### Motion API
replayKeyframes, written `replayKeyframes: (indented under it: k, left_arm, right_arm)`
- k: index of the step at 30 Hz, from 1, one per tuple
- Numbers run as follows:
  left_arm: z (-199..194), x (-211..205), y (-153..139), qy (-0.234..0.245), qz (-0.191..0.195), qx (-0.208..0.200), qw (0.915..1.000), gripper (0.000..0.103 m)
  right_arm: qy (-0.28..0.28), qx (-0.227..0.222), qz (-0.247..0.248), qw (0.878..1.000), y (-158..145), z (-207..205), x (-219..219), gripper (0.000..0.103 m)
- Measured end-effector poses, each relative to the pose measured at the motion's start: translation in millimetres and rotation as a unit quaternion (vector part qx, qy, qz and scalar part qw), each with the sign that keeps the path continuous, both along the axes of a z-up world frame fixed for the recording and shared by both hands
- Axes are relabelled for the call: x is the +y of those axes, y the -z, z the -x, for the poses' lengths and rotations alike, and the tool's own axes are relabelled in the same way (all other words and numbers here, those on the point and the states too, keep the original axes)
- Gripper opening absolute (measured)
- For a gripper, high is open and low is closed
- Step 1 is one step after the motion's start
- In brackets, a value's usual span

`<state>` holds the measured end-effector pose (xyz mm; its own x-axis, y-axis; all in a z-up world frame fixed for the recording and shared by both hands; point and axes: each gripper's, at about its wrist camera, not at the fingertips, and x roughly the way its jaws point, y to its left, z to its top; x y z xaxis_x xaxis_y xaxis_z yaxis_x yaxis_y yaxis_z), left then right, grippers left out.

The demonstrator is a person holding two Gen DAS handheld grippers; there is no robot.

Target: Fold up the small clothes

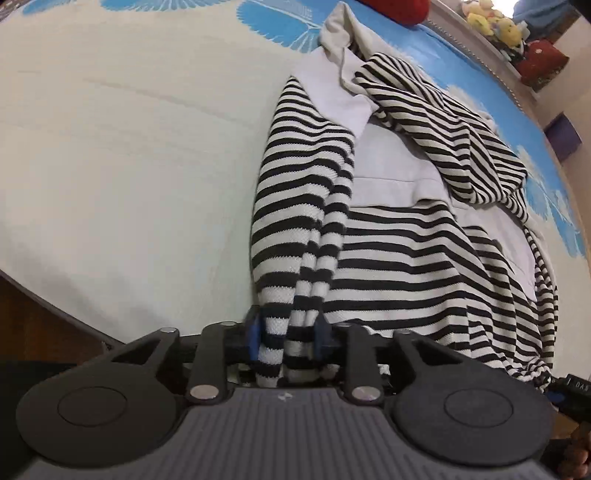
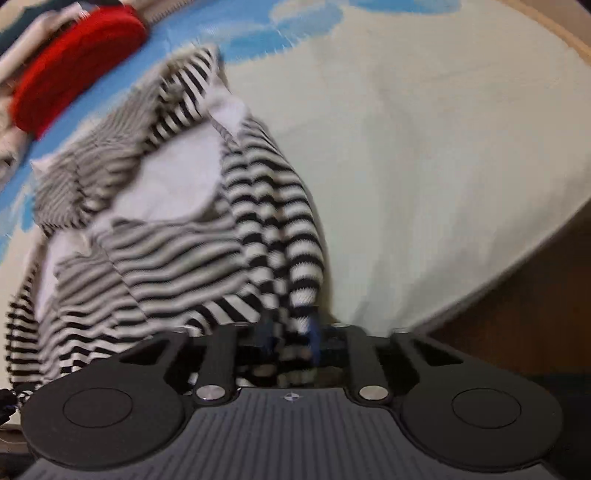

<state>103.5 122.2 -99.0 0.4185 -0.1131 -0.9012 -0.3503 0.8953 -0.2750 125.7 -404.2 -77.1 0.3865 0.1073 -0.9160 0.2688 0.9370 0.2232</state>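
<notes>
A black-and-white striped garment with pale grey panels lies spread on the cream bed cover. My left gripper is shut on a bunched striped corner at the garment's near left edge. In the blurred right wrist view the same striped garment stretches away to the left, and my right gripper is shut on its near right striped edge. The other gripper's tip shows at the left wrist view's right edge, touching the striped hem.
The bed cover has a blue pattern along the far side. A red cushion and plush toys sit beyond the garment. The bed's edge and dark floor lie close to both grippers.
</notes>
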Motion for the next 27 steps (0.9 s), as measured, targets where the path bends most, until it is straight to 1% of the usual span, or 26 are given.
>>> replayKeyframes:
  k: [2, 6, 9, 10, 11, 12, 13, 14, 16, 18, 19, 20, 21, 25, 27]
  left_arm:
    - [-1.1, 0.3, -0.6, 0.001, -0.002, -0.001, 1.0, 0.033]
    - [-3.0, -0.6, -0.1, 0.003, -0.008, -0.002, 1.0, 0.035]
    - [-2.7, -3.3, 0.8, 0.012, -0.018, -0.005, 0.9997, 0.035]
    - [-2.7, -4.1, 1.0, 0.018, -0.022, -0.006, 0.9996, 0.032]
    - [-2.8, -5.8, 0.4, 0.023, -0.025, -0.008, 0.9994, 0.029]
    - [-3.2, -6.9, 0.2, 0.028, -0.025, -0.01, 0.9992, 0.018]
    - [-3.3, -8.0, -0.6, 0.033, -0.024, -0.013, 0.9991, 0.015]
    - [-3.3, -9.2, -1.8, 0.036, -0.028, -0.015, 0.9989, 0.015]
    - [-3.2, -9.6, -1.8, 0.037, -0.03, -0.014, 0.9987, 0.016]
    - [-3.5, -7.4, -0.5, 0.032, -0.025, -0.01, 0.9991, 0.018]
    - [-3.3, -6.1, 0.2, 0.029, -0.021, -0.008, 0.9993, 0.019]
    - [-3.5, -5.7, 0.9, 0.026, -0.018, -0.007, 0.9995, 0.019]
    - [-3.3, -6.2, 1.1, 0.027, -0.018, -0.007, 0.9995, 0.019]
    - [-4.1, -10.6, 0.1, 0.038, -0.031, -0.008, 0.9988, 0.019]
    - [-4.1, -11.9, -0.5, 0.044, -0.035, -0.008, 0.9984, 0.018]
  right_arm:
    - [-0.007, 0.0, 0.015, 1.0, 0.9, -0.4, 3.1, 0.04]
    - [-0.021, 0.0, 0.025, 0.999, 1.4, -1.3, 7.5, 0.04]
    - [-0.026, 0.0, 0.028, 0.999, 1.7, -0.6, 9.0, 0.04]
    - [-0.029, -0.001, 0.029, 0.999, 1.7, -0.6, 9.6, 0.04]
    - [-0.033, -0.001, 0.028, 0.999, 1.6, -0.5, 10.5, 0.036]
    - [-0.038, -0.004, 0.024, 0.999, 1.3, -0.6, 11.1, 0.024]
    - [-0.042, -0.007, 0.016, 0.999, 0.8, -2.0, 11.4, 0.018]
    - [-0.045, -0.012, 0.012, 0.999, -1.1, -2.2, 12.2, 0.013]
    - [-0.046, -0.023, 0.011, 0.999, -5.6, -1.1, 12.6, 0.012]
    - [-0.043, -0.019, 0.008, 0.999, -4.6, -1.4, 11.6, 0.013]
    - [-0.041, -0.013, 0.008, 0.999, -3.0, -1.6, 11.1, 0.015]
    - [-0.04, -0.009, 0.006, 0.999, -1.3, -2.1, 10.3, 0.02]
    - [-0.039, -0.007, 0.005, 0.999, -0.1, -2.2, 10.4, 0.022]
    - [-0.053, -0.008, 0.019, 0.998, -0.6, -2.0, 15.3, 0.022]
    - [-0.051, -0.009, 0.016, 0.999, -1.1, -1.9, 14.0, 0.017]
